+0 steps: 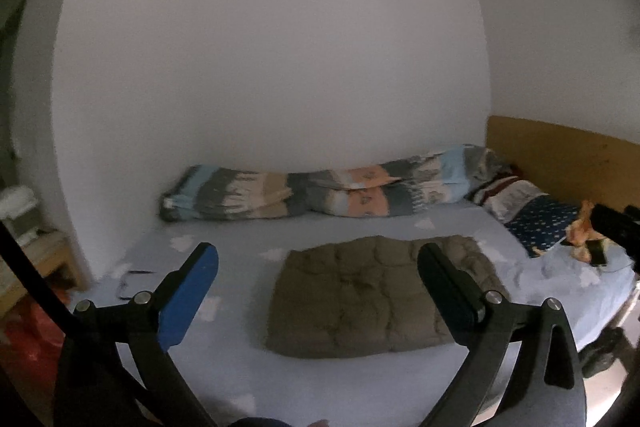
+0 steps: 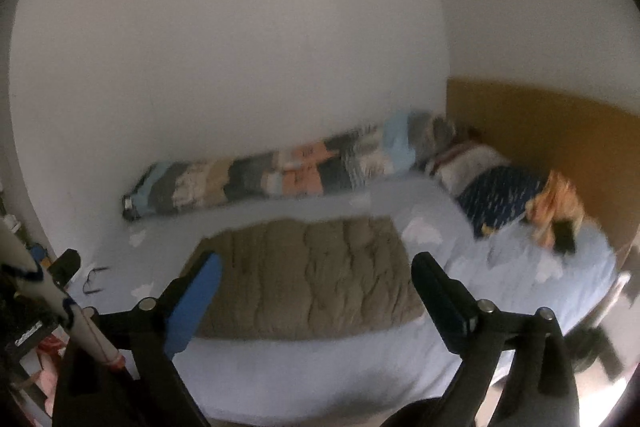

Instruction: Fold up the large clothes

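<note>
In the left wrist view, the left gripper point(image 1: 318, 259) has its two fingers spread wide apart, and there is nothing between them. Past the fingers lies the brown puffy coat point(image 1: 380, 297). It is folded into a neat flat block and rests in the middle of the bed point(image 1: 540, 291), on the light blue sheet. The gripper is up above the coat and does not touch it. A rolled striped blanket point(image 1: 320, 193) lies along the wall behind the coat, and a dark blue pillow point(image 1: 540, 223) sits at the far right. In the right wrist view, the right gripper point(image 2: 316, 269) is wide open too, with nothing in it. The same folded coat point(image 2: 308, 275) lies just beyond its fingers, well apart from an orange toy point(image 2: 554, 205) by the pillow. This picture is a bit blurry. The folding looks done, or very nearly done, because the coat is already a tidy bundle and both grippers are clear of it. The next move is likely to leave the coat alone, or to reach for another big piece of clothing, though none can be seen here.
</note>
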Tool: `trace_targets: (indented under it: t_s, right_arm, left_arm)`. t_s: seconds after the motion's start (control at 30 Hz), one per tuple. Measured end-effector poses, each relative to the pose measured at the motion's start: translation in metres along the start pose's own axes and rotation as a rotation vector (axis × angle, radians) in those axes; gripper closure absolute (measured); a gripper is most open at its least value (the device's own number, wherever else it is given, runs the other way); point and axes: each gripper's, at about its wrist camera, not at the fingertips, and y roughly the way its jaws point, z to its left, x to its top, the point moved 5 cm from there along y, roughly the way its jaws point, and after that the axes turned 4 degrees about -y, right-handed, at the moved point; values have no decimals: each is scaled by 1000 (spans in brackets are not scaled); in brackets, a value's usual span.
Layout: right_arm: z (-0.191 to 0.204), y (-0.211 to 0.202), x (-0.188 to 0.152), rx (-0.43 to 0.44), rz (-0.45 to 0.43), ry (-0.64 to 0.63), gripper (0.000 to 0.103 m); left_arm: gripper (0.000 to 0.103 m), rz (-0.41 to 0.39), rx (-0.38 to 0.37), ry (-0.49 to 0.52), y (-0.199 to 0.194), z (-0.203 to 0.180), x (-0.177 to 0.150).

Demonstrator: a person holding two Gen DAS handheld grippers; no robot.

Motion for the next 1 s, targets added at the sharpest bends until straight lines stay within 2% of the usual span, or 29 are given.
trace_targets:
  t_s: [0.03,0.13,0.2,0.23,0.27,0.33,0.4,0.5,0.57,0.73,1.0]
  right_arm:
    - [2,-8,3,2,-22,-6,1]
    - [15,-32,4,7,-75,-32,0]
    - [20,-43,-3,-3,-95,-22,0]
    - [24,-47,-8,-2,-104,-17,0]
    - [29,-51,-14,5,-115,-22,0]
    - [37,-53,-19,-8,-136,-46,0]
    - [40,-52,-22,-21,-145,-67,0]
    - [40,-50,-23,-23,-163,-53,0]
    - [40,-45,-25,-20,-153,-48,0]
    - [39,-17,-36,-6,-63,-47,0]
    - [35,12,-47,-14,7,-37,0]
  left_arm:
    - [3,-8,2,-1,-4,-1,0]
    - [3,-48,76,-6,-22,1,-2]
    - [3,-95,121,-26,-34,5,-9]
    - [3,-95,140,-45,-37,7,-13]
    - [3,-86,155,-73,-38,10,-18]
    - [3,-45,137,-110,-35,12,-28]
    - [3,12,141,-101,-25,11,-34]
    - [3,53,162,-77,-12,10,-41]
    - [3,78,181,-71,-3,9,-46]
    - [3,138,174,-52,19,4,-55]
    - [3,207,162,-17,36,-3,-70]
